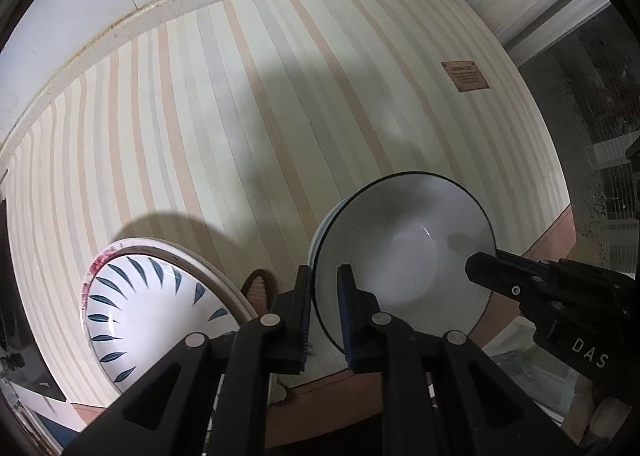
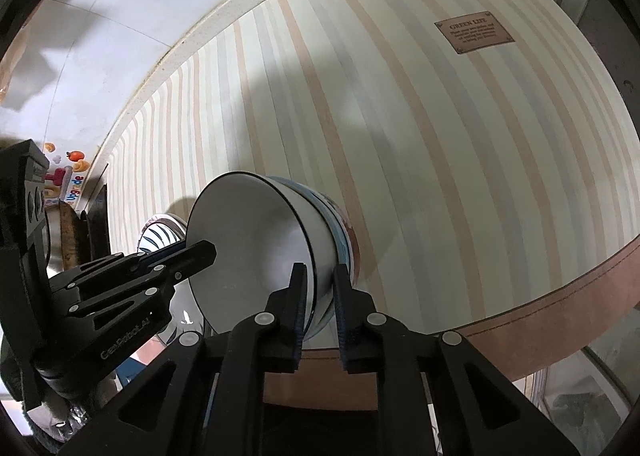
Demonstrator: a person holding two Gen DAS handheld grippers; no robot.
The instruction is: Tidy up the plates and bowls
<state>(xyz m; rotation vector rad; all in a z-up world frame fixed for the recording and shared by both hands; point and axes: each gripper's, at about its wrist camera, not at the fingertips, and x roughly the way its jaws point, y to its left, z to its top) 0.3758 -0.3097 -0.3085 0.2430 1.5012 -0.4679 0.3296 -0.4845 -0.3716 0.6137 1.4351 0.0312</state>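
A white bowl [image 1: 400,252] with a thin dark rim and blue and red bands on its outer wall [image 2: 340,232] hangs tilted over the striped mat, held by both grippers. My left gripper [image 1: 325,276] is shut on the bowl's near rim, one pad inside and one outside. In the same view my right gripper [image 1: 480,262] clamps the opposite rim. The right wrist view shows the right gripper [image 2: 318,272] pinching the rim, with the left gripper [image 2: 204,250] on the far side. A white dish with blue leaf marks [image 1: 160,308] rests on a beige-rimmed plate [image 1: 224,276] at lower left.
The striped mat [image 1: 240,116] has a brown border [image 2: 560,296] and a brown label [image 2: 474,36]. A glass surface [image 1: 592,136] lies past its right edge. At the left of the right wrist view stand a metal pot [image 2: 52,244] and colourful stickers [image 2: 68,168].
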